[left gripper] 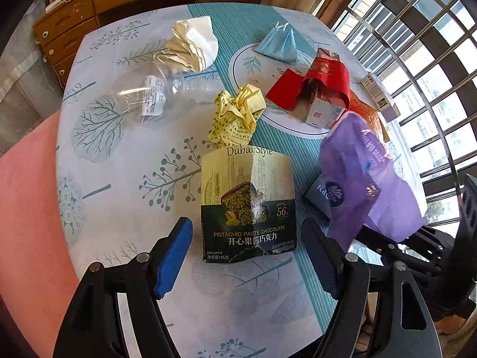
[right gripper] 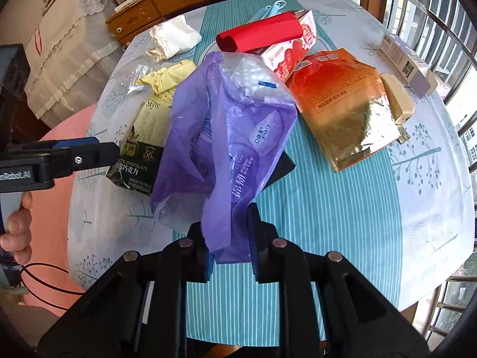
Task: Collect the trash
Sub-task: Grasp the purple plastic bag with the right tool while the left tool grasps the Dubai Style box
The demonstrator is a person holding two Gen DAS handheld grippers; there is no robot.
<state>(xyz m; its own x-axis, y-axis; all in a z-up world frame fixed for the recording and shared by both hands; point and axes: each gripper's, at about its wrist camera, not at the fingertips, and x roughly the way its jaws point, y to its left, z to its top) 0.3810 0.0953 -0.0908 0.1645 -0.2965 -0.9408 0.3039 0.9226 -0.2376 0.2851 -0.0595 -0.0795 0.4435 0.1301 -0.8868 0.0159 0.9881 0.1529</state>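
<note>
Two grippers here: right gripper fingers pinch the purple tissue wrapper; left gripper fingers spread wide around the pistachio chocolate wrapper.

The left wrist camera looks steeply down along its wide-apart jaws, close above the pistachio chocolate wrapper just ahead of them. The right wrist camera sits to its right, facing forward over the table, the purple tissue pack filling the space beyond its jaws. Both views share the wrapper, the pack and the crumpled yellow paper.
</note>
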